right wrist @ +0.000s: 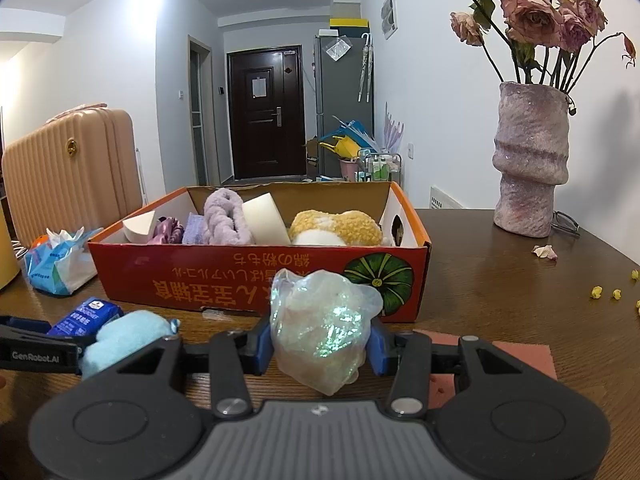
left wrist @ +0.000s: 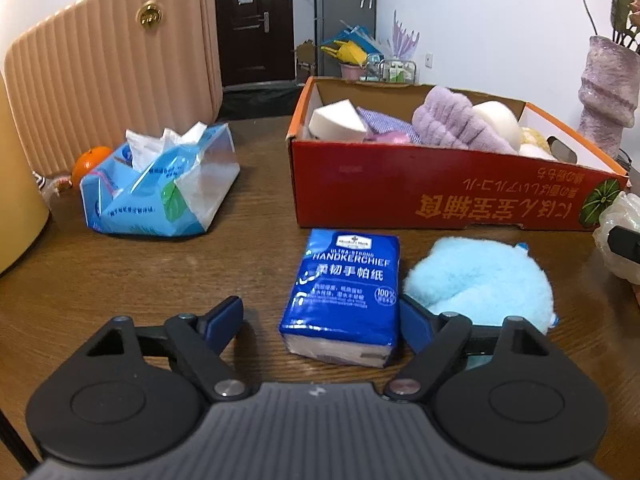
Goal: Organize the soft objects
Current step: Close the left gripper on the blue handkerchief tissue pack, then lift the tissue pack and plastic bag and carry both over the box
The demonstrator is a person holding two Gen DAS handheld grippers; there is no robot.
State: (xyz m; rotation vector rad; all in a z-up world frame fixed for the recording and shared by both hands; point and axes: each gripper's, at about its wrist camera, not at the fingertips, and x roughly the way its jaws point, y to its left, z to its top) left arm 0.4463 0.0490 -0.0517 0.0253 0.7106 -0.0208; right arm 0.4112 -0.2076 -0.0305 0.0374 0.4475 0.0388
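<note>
The left hand-held gripper stands spread around a blue handkerchief pack lying on the table; its right finger sits just beside the pack, the left one apart. A light blue plush lies just right of the pack. The right hand-held gripper pinches an iridescent plastic bag before the red cardboard box of soft things.

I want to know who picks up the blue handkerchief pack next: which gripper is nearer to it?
Left. The left gripper straddles the blue handkerchief pack, jaws open around it. The right gripper sits off to the pack's right, shut on an iridescent plastic bag.
</note>
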